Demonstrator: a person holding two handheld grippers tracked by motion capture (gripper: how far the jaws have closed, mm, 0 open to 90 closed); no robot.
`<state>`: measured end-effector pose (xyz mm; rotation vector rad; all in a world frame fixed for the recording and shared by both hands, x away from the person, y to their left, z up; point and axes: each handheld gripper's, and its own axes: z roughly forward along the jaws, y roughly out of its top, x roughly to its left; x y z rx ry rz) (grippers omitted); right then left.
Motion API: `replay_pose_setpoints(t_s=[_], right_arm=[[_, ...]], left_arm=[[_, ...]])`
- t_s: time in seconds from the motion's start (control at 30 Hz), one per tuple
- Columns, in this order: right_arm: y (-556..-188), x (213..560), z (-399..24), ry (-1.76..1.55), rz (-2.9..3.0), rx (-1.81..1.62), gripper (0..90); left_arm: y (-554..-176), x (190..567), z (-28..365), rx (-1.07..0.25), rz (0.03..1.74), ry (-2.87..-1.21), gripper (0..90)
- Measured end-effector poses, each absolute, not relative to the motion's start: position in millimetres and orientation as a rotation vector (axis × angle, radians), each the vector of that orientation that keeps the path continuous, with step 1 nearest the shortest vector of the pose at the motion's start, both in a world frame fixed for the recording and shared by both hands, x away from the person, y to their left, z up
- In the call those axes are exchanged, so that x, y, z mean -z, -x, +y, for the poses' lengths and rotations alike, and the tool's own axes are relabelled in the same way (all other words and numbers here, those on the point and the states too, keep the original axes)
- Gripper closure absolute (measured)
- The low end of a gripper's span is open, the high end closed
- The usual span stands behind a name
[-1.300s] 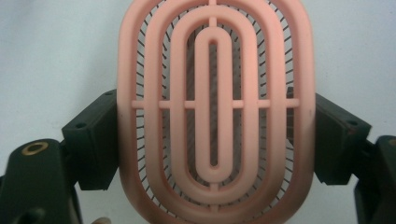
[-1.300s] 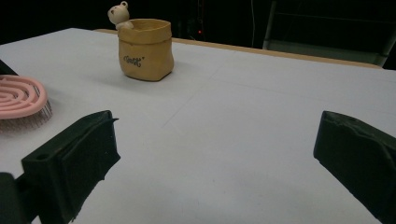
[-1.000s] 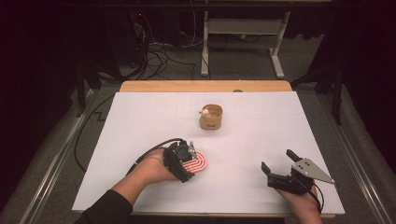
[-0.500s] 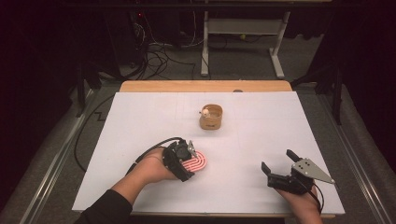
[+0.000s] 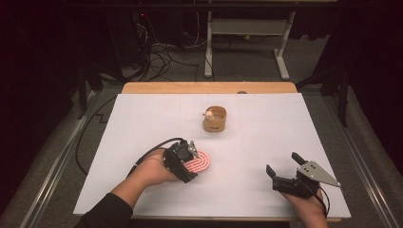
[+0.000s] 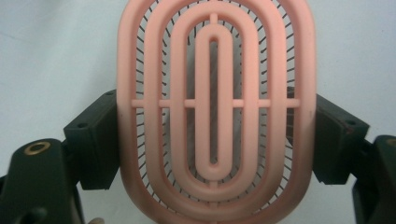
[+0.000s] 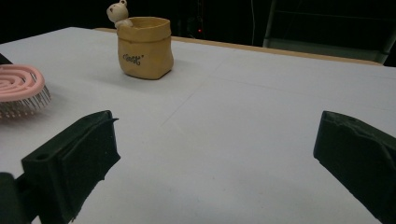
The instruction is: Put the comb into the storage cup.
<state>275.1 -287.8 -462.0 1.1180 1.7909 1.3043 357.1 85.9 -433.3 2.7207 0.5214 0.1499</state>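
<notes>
A pink oval hairbrush (image 5: pixel 198 163) with dark bristles lies low over the white table, left of centre. My left gripper (image 5: pixel 186 164) is shut on it; in the left gripper view the brush (image 6: pixel 214 109) sits between both jaws, which press its two long sides. My right gripper (image 5: pixel 283 170) rests near the table's front right with its jaws wide apart and nothing between them (image 7: pixel 215 154). From the right gripper view the brush's edge (image 7: pixel 18 88) shows at far left.
A small tan pouch-shaped pot (image 5: pixel 215 118) with a tiny bear figure on its rim stands at the table's middle back, also as the pot (image 7: pixel 144 46) ahead of my right gripper. The white table (image 5: pixel 266 128) has a wooden far edge. Cables lie on the floor beyond.
</notes>
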Motion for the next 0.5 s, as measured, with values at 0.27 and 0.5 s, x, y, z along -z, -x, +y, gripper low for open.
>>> replay_pose_setpoints(t_s=[0.27, 0.5], right_arm=[[-275, 462, -288, -1.119, 1.790, -1.305, 0.0], [-275, 462, -287, -1.115, 1.790, -1.305, 0.0]], left_arm=[[-359, 423, 94, -0.135, 0.553, -2.648, 18.4], [-357, 418, 100, -0.111, 0.585, -2.546, 18.3]])
